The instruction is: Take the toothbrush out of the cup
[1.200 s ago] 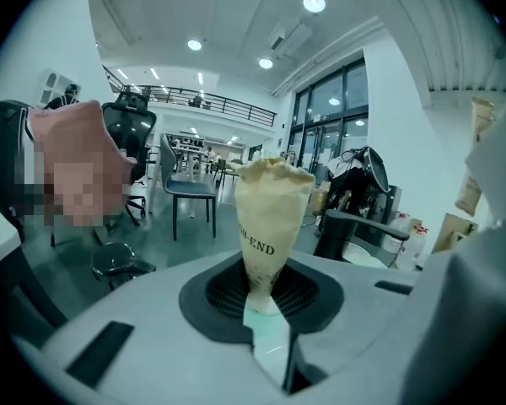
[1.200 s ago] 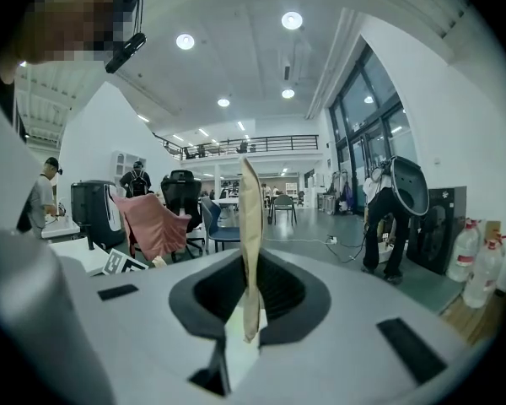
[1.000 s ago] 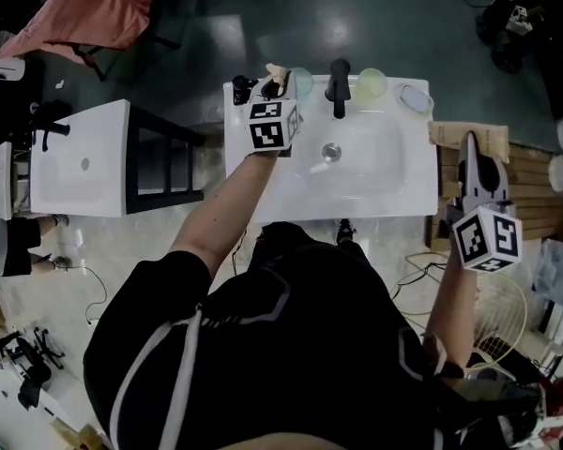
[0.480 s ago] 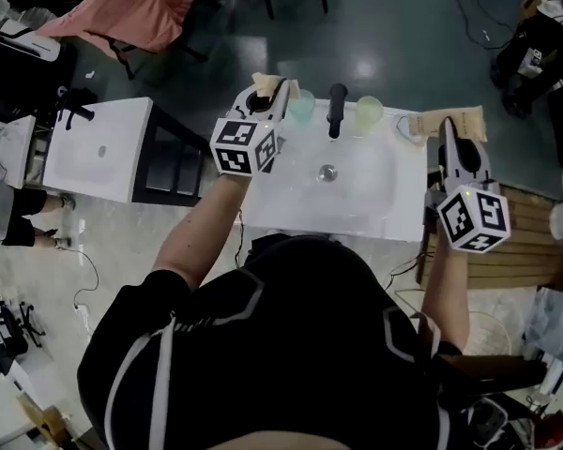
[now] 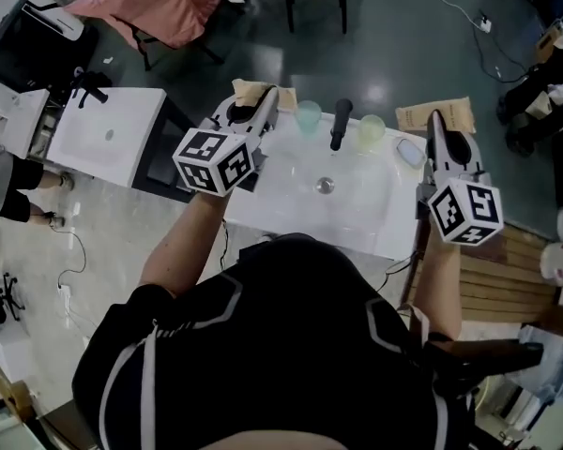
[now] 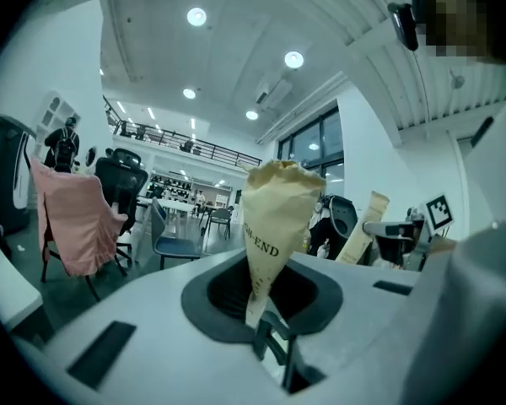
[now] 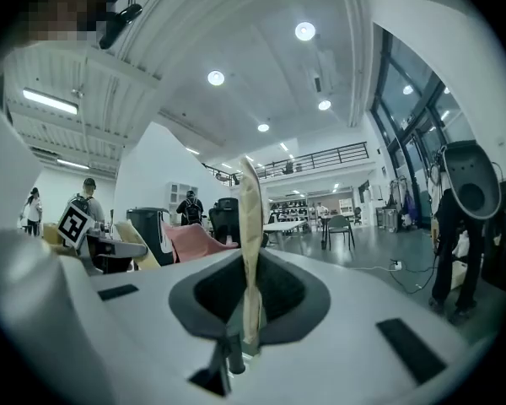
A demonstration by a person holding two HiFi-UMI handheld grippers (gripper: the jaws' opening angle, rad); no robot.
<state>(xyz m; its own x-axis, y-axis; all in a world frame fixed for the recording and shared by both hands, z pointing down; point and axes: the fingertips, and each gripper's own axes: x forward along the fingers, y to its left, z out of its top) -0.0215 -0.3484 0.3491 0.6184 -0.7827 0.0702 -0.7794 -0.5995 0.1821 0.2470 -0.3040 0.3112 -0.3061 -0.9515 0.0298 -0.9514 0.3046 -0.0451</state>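
The left tongs (image 5: 264, 101) are clamped on a cream, cone-shaped paper packet with dark print (image 6: 274, 218), which stands upright out of them. The right tongs (image 5: 437, 122) pinch a second cream paper packet (image 7: 251, 243), seen edge-on. Whether either packet holds the toothbrush cannot be told. On the white table with a sunken basin (image 5: 357, 209), a pale green translucent cup (image 5: 308, 115) and a pale yellow translucent cup (image 5: 371, 131) flank a black faucet (image 5: 338, 125). In the head view both cups lie between the two tongs, the green one just beside the left tongs.
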